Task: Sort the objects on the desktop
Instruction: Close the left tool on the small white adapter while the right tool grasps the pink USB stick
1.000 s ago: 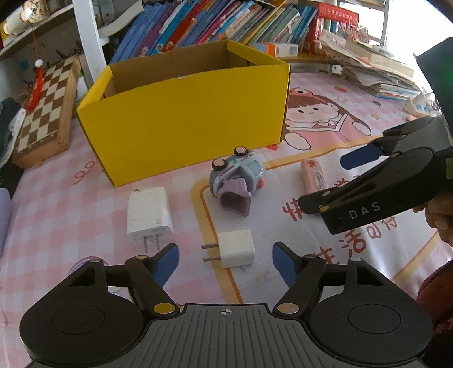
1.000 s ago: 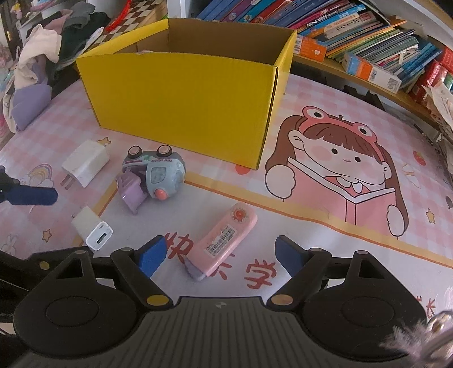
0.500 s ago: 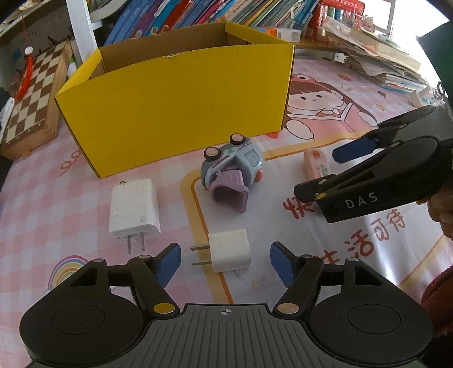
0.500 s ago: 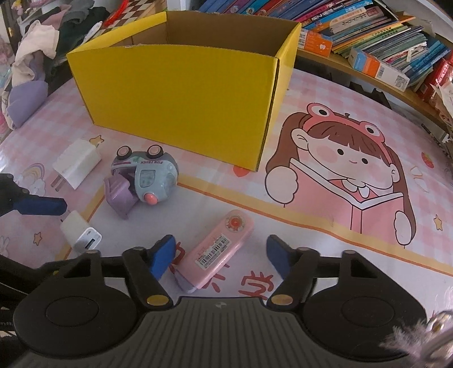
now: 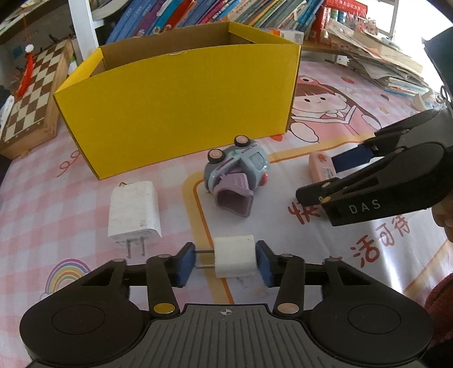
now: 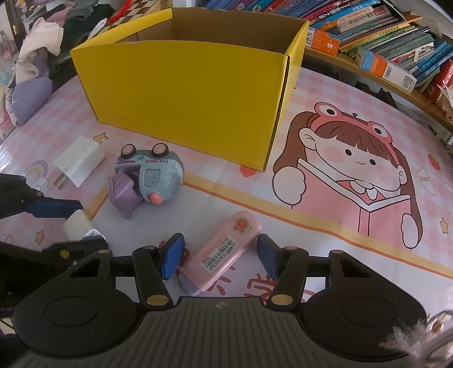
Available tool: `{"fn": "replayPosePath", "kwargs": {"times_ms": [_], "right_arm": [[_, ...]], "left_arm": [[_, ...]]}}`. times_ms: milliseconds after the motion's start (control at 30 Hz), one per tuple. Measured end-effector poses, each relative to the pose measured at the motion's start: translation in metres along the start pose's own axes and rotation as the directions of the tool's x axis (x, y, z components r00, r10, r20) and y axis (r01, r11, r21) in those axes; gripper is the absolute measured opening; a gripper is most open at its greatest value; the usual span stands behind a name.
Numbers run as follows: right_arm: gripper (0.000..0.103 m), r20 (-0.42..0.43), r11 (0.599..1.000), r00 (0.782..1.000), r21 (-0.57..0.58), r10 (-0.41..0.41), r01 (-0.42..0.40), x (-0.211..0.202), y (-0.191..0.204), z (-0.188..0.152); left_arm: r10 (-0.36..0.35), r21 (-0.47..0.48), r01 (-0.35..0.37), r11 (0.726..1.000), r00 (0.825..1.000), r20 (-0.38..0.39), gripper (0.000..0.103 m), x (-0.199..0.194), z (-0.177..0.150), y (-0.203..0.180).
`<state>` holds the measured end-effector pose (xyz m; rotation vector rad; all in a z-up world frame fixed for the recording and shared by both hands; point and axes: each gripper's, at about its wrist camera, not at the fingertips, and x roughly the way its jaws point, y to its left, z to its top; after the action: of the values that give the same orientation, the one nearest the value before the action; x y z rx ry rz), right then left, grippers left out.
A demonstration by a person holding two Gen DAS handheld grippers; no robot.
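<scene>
Yellow cardboard forms the open-topped box [image 5: 181,113] at the back of the pink cartoon-printed table mat [image 5: 354,133], and the loose objects lie in front of it. The left gripper [image 5: 226,259] is down at the mat with its blue pads closed on the small white charger [image 5: 235,256]: the right pad presses the charger's flat end and the left pad meets the tips of its two metal prongs. In the right wrist view the same charger [image 6: 78,226] shows only partly, wedged beside a blue pad, so its seating there is hard to judge. A larger white charger [image 5: 133,211] lies flat on the mat to the left, prongs toward the camera, apart from the gripper. The blue-grey toy truck [image 5: 237,175] lies tipped on its side, wheels toward the box, its purple bucket facing forward.

The right gripper [image 6: 218,256] is closing, its jaws at a middling width around the pink stapler-like case [image 6: 223,252], which lies diagonally on the mat between the pads; neither pad appears to touch it. A chessboard [image 5: 31,93] sits left of the box, and rows of books [image 5: 226,11] fill the shelf behind.
</scene>
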<state>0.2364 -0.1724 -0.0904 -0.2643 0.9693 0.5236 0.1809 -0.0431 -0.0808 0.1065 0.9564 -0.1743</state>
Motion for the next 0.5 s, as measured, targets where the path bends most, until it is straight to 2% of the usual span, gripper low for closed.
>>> {"fn": "replayPosePath", "kwargs": {"times_ms": [200, 267, 500], "right_arm": [[0.034, 0.003, 1.000, 1.000, -0.013, 0.010, -0.010, -0.001, 0.004, 0.001], [0.024, 0.002, 1.000, 1.000, -0.014, 0.019, -0.019, -0.002, 0.005, 0.001], [0.023, 0.012, 1.000, 1.000, 0.007, 0.025, -0.026, -0.012, 0.008, -0.003]], "left_arm": [[-0.014, 0.009, 0.014, 1.000, 1.000, -0.003, 0.041, -0.001, 0.000, 0.000], [-0.020, 0.015, 0.021, 1.000, 1.000, -0.005, 0.041, -0.002, -0.001, -0.001], [-0.013, 0.012, 0.012, 1.000, 1.000, 0.026, 0.041, -0.014, -0.003, 0.003]]}}
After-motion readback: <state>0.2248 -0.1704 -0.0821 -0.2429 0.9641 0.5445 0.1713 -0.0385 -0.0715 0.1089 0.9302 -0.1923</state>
